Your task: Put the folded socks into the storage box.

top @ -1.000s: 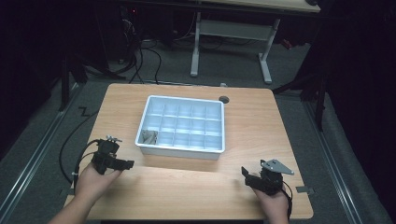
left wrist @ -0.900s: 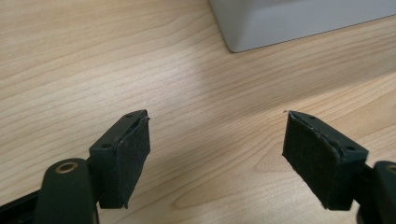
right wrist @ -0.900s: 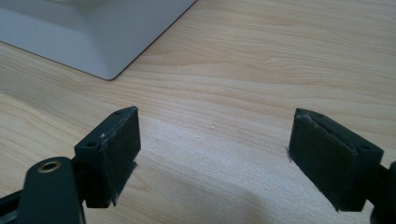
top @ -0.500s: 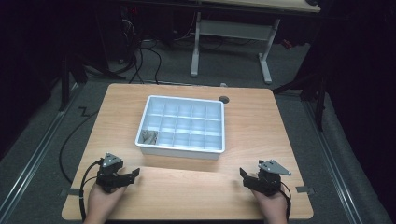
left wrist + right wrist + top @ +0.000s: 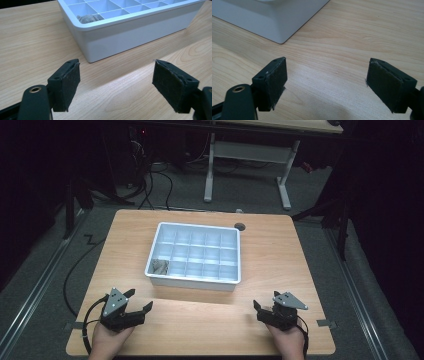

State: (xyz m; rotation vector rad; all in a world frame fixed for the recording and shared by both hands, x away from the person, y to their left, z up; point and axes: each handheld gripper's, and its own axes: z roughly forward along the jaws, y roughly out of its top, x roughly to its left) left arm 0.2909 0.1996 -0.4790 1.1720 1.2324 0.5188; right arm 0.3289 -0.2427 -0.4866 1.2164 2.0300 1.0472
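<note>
The counter (image 5: 280,250) is bare wood but for one white tray (image 5: 195,282) at its middle, split into a grid of small cells. Both tools sit low at the near edge, well apart from each other and short of the tray.

The left tool (image 5: 141,299) has drawn back toward the person over the last second. It had been further up the counter, off the tray's left corner, and now points at that corner from nearer the edge. Its jaws stand wide with only wood between them, and the left gripper view shows the tray's near wall (image 5: 120,40) just ahead. The right tool (image 5: 265,301) has hardly shifted. Its jaws are also spread wide and hold nothing; the tray's other near corner (image 5: 269,20) lies ahead of it.

The one thing in the tray is a small grey lump (image 5: 160,265) in the near-left cell, its top just visible over the rim (image 5: 87,18). With both tools empty and pulled back, I judge this a rest pose, and the lump is likely where it belongs.
</note>
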